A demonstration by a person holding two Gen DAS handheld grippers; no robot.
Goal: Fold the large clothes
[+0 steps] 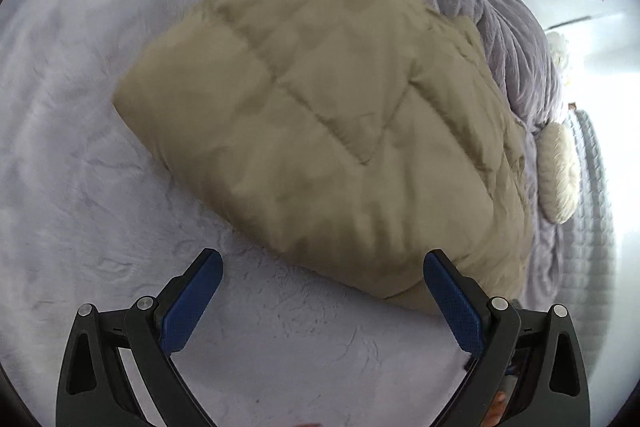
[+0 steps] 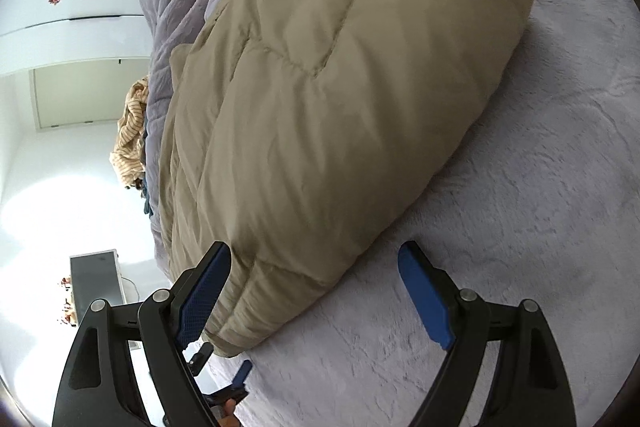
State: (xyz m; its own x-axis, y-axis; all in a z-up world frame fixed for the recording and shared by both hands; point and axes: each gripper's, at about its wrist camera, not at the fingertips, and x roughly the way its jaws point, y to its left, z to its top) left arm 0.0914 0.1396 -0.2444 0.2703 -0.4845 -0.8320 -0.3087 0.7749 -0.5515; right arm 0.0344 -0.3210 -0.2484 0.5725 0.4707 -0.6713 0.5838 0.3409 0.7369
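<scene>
A beige quilted puffer garment (image 1: 332, 115) lies folded into a thick bundle on the lavender bed cover (image 1: 80, 167). My left gripper (image 1: 322, 263) is open and empty, just short of the bundle's near edge, its right finger beside a corner. In the right wrist view the same garment (image 2: 340, 107) fills the middle. My right gripper (image 2: 316, 259) is open and empty, its jaws either side of the bundle's near corner, with the left finger against the fabric. The tip of the left gripper (image 2: 242, 375) shows below it.
A bunched purple quilt (image 1: 500, 27) lies behind the garment. A cream cushion (image 1: 558, 175) sits past it. Striped clothing (image 2: 132, 139) is piled at the bed's edge. White wardrobe doors (image 2: 80, 7) and a dark screen (image 2: 96, 279) stand beyond.
</scene>
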